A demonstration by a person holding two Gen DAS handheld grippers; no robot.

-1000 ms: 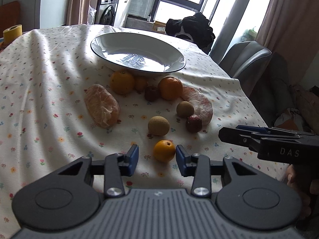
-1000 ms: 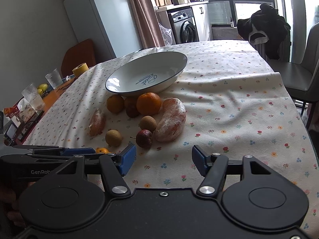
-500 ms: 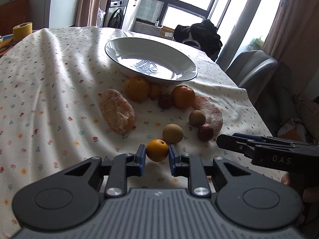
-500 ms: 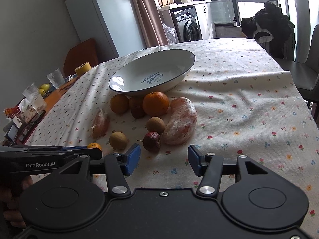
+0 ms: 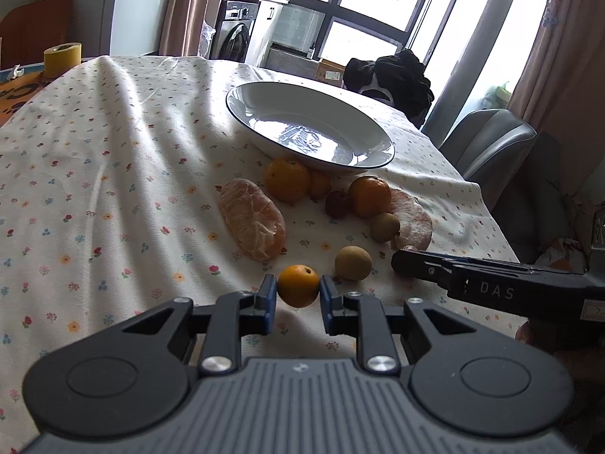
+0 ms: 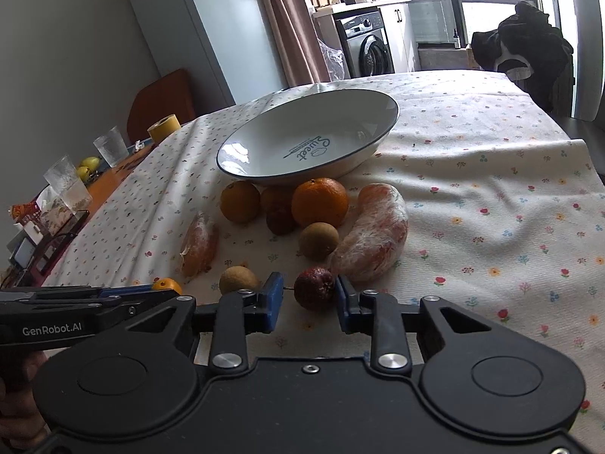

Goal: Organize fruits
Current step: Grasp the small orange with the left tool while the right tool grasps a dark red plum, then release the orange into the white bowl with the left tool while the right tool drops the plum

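The left gripper (image 5: 298, 298) has clamped the small orange (image 5: 298, 285), ready for the plate (image 5: 242, 108), while the right gripper (image 6: 309, 302) now brackets, unclosed, the dark fruit (image 6: 314, 288).

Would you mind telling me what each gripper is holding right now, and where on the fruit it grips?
The left gripper pinches the small orange across its sides. The right gripper brackets the dark red fruit without clearly clamping it.

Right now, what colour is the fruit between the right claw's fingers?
Dark reddish-purple fruit, clearest in the right wrist view.
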